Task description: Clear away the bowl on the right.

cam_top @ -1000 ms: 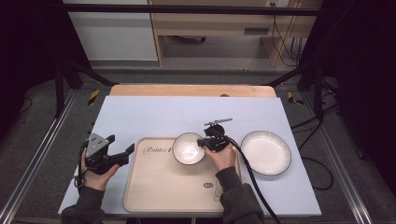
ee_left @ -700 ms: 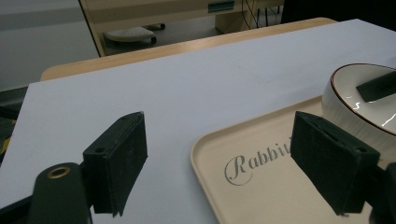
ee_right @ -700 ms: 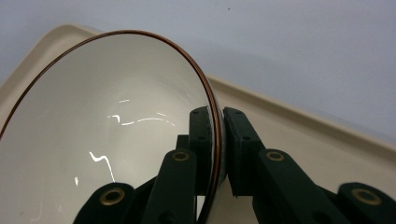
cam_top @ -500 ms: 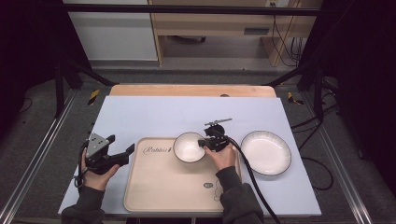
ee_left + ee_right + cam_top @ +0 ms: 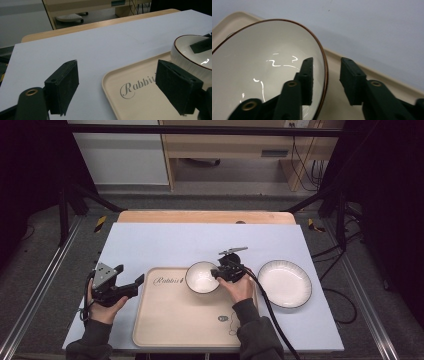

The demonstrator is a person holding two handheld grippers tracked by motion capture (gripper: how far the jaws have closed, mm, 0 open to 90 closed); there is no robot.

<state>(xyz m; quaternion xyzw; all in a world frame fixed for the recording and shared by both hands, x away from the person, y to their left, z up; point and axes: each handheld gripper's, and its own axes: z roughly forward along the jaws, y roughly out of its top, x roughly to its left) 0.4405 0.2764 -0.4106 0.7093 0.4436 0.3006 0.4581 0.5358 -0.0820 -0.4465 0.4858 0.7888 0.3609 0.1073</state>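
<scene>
Sitting upright, mouth upward, round white brown-rimmed ceramic bowl (image 5: 262,67) on beige tray (image 5: 170,320); right gripper (image 5: 325,75) jaws just opening, straddling its rim; left gripper (image 5: 117,87) spread.

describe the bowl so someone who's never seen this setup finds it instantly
On the pale blue table lies a beige tray printed "Rabbit". The bowl sits at the tray's far right corner, with the right hand-held gripper at its rim. Unlike the flat, ribbed white plate lying off the tray to the right, it is deep, with a thin brown rim.
</scene>
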